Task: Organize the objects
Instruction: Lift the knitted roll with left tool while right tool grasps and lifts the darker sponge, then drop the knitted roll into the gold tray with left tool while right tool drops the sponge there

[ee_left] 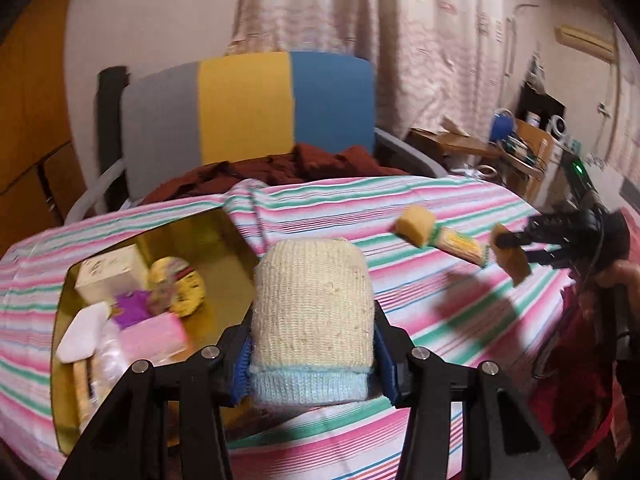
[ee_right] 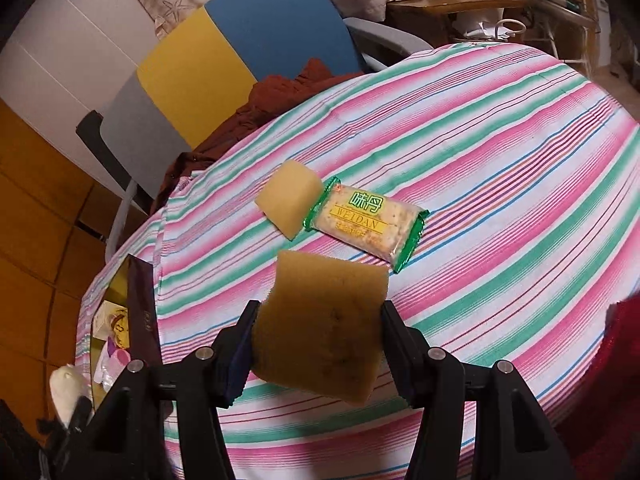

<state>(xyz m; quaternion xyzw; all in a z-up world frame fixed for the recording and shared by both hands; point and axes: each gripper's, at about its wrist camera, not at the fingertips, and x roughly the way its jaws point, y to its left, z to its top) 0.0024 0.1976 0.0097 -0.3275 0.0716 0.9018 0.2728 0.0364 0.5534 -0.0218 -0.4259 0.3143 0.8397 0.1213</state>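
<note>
Striped tablecloth (ee_right: pixel 500 168) — sponge (ee_right: pixel 320 332) between right gripper (ee_right: pixel 316 344) fingers, aloft.

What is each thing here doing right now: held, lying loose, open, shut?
Left gripper: shut on the knitted sock.
Knitted sock: held above the table.
Right gripper: shut on a sponge.
Held sponge: clamped, lifted.
Second sponge: lying loose on the striped cloth.
Cracker packet: sealed, lying beside it.
Gold box: open, holding things.
</note>
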